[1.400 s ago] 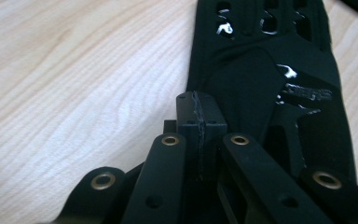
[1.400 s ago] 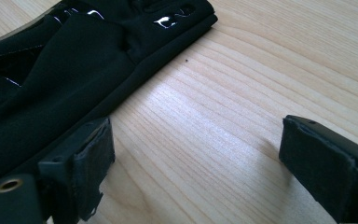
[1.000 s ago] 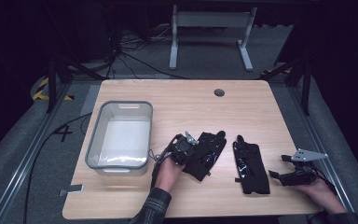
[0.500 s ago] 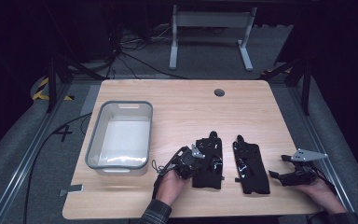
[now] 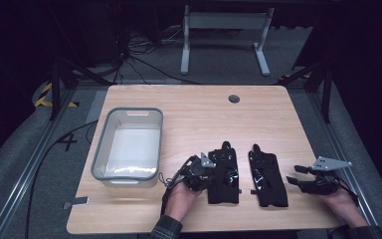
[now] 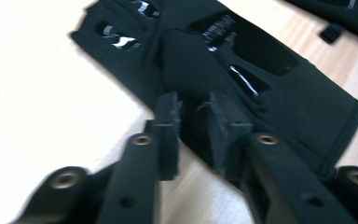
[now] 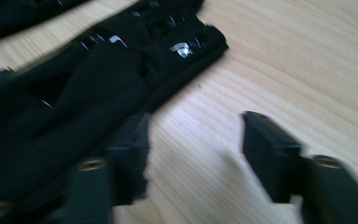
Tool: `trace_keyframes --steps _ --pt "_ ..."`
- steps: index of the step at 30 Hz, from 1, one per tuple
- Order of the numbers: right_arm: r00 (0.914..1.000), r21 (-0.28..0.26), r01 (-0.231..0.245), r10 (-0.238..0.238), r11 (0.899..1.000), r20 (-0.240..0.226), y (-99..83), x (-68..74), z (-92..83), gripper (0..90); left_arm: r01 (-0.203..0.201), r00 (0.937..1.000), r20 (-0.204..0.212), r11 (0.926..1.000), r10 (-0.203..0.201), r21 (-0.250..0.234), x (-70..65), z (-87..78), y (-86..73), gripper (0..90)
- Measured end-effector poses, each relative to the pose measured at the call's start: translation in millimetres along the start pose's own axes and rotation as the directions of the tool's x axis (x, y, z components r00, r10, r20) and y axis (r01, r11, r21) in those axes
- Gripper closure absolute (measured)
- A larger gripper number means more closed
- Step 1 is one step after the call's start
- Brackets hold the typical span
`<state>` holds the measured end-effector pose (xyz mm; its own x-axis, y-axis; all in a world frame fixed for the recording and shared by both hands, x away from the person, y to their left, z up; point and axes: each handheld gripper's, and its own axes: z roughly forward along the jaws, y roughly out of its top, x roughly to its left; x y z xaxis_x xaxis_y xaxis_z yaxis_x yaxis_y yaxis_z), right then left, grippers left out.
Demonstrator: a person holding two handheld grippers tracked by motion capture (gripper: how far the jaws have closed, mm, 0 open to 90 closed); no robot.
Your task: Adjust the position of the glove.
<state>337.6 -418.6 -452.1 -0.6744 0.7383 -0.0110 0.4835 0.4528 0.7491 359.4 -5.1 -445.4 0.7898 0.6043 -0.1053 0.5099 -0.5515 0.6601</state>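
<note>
Two black gloves lie side by side, fingers pointing away, near the table's front edge. My left gripper (image 5: 212,170) is at the left glove (image 5: 225,175) on its left side. In the left gripper view its jaws (image 6: 193,105) have just been opening, and a fold of that glove (image 6: 261,60) lies in the narrow gap without being pinched. My right gripper (image 5: 294,175) lies just right of the right glove (image 5: 267,177). Its jaws (image 7: 196,121) have just been closing and stand apart over bare wood. One jaw overlaps the edge of the glove (image 7: 98,70).
An empty clear plastic bin (image 5: 129,112) stands at the left of the wooden table (image 5: 194,104). A round cable hole (image 5: 234,98) is near the far edge. A metal stand (image 5: 224,20) and cables are on the floor beyond.
The left hand drew the left glove toward the near edge and straightened it beside the right glove. The right hand stayed put.
</note>
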Motion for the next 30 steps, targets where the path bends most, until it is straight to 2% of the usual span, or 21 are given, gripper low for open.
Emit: trace_keyframes --steps 3,5,6,7,9,15,23,30 --pt "0.9992 0.002 0.016 -0.016 1.0 -0.036 7.0 0.9 2.1 76.0 0.027 0.9996 -0.01 0.9996 -0.027 -0.005 3.5 -0.1 -0.1 56.7" --pt "0.9973 0.009 0.021 -0.021 1.0 -0.07 12.2 1.5 5.5 85.9 0.043 0.9988 -0.023 0.9991 -0.043 -0.004 6.6 1.5 -0.4 51.0" --pt "0.9973 0.009 0.021 -0.021 1.0 -0.07 12.2 1.5 5.5 85.9 0.043 0.9988 -0.023 0.9991 -0.043 -0.004 6.6 1.5 -0.4 46.2" --pt "0.9949 0.017 0.025 -0.023 1.0 -0.098 14.9 2.6 9.2 89.5 0.048 0.9985 -0.027 0.9989 -0.048 -0.005 7.3 2.2 -0.7 46.2" --pt "0.9919 0.032 0.033 -0.028 0.999 -0.124 17.0 5.1 13.3 89.8 0.058 0.9978 -0.03 0.9983 -0.058 -0.003 9.5 2.9 -0.9 43.8" --pt "0.985 0.066 0.068 -0.057 0.996 -0.163 21.0 11.1 24.9 89.9 0.089 0.9956 -0.028 0.9959 -0.09 -0.017 13.4 7.4 0.7 41.9" --pt "0.9811 0.07 0.091 -0.077 0.993 -0.178 24.5 15.6 30.6 90.0 0.073 0.9969 -0.032 0.9972 -0.072 0.02 9.0 16.5 4.6 51.9" --pt "0.979 0.068 0.105 -0.091 0.992 -0.182 27.9 17.4 34.4 90.0 0.09 0.9956 -0.024 0.9958 -0.09 0.012 5.2 19.5 4.4 68.9"
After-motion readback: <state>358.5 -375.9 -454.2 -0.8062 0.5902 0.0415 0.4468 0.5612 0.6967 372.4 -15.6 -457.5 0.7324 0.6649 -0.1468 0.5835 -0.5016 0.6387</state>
